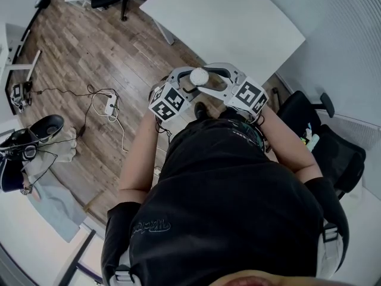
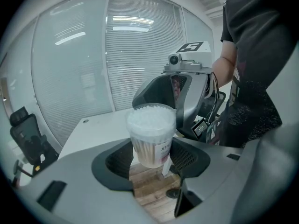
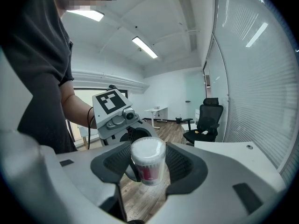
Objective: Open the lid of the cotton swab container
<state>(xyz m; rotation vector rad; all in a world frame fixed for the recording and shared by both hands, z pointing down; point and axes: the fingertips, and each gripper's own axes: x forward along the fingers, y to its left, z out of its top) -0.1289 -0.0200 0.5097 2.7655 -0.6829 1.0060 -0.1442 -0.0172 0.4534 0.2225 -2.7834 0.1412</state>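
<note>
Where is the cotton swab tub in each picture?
Head view: the cotton swab container is in the upper middle, seen from above.
Left gripper view: the container is in the centre, between the jaws.
Right gripper view: the container is low in the centre, between the jaws.
Shared landmark: the white table.

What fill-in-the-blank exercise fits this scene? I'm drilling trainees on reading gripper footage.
1. The left gripper and right gripper both close on the ___.
2. Under it lies a ___ floor.
3. The table ahead is ___.
Missing words: cotton swab container; wooden; white.
</note>
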